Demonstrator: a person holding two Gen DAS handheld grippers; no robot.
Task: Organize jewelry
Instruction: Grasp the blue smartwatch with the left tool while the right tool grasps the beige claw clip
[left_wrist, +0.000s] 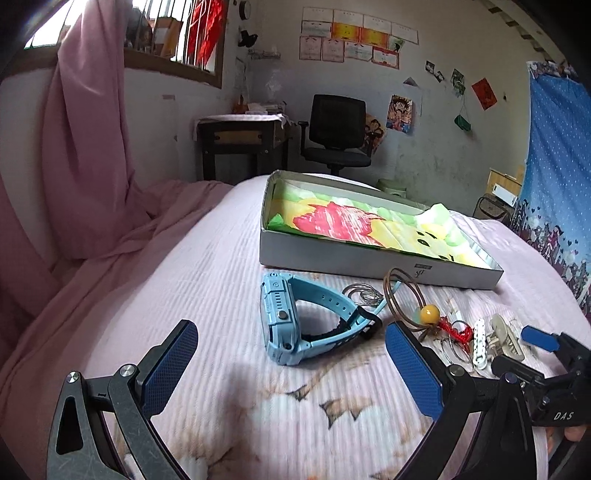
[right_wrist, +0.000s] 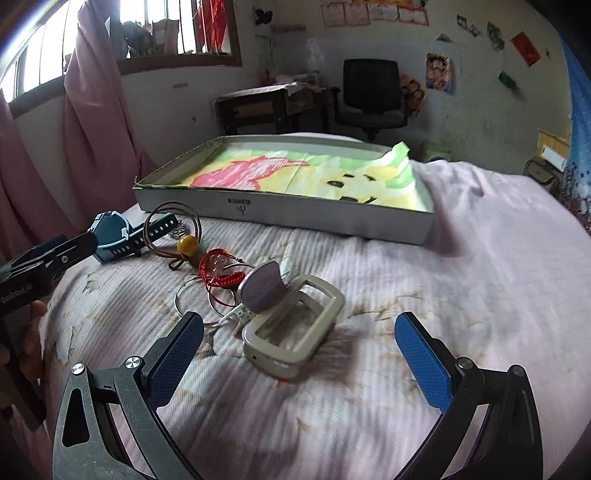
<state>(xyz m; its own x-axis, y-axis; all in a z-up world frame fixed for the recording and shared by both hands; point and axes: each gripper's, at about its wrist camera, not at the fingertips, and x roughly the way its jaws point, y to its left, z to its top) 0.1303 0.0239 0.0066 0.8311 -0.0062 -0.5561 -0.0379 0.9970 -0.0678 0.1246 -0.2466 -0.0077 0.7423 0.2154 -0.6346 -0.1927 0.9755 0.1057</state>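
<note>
A light blue watch (left_wrist: 295, 317) lies on its side on the pink bedspread, just ahead of my left gripper (left_wrist: 291, 332), which is open and touches nothing. To its right lie thin brown bangles (left_wrist: 402, 295) with a yellow bead (left_wrist: 430, 314), a red string bracelet (left_wrist: 458, 332) and a white beaded piece (left_wrist: 480, 343). A beige hair clip (right_wrist: 295, 321) rests between the spread fingers of my right gripper (right_wrist: 299, 319), which is open and apart from it. Behind stands a shallow grey box (right_wrist: 295, 216) lined with a colourful cloth.
Thin silver rings (right_wrist: 195, 295) lie beside the red bracelet (right_wrist: 221, 273). The other gripper's dark finger (right_wrist: 55, 254) reaches in at the left, near the watch (right_wrist: 114, 232). Pink curtains (left_wrist: 85, 147) hang left of the bed. A desk (left_wrist: 240, 136) and an office chair (left_wrist: 336, 129) stand by the far wall.
</note>
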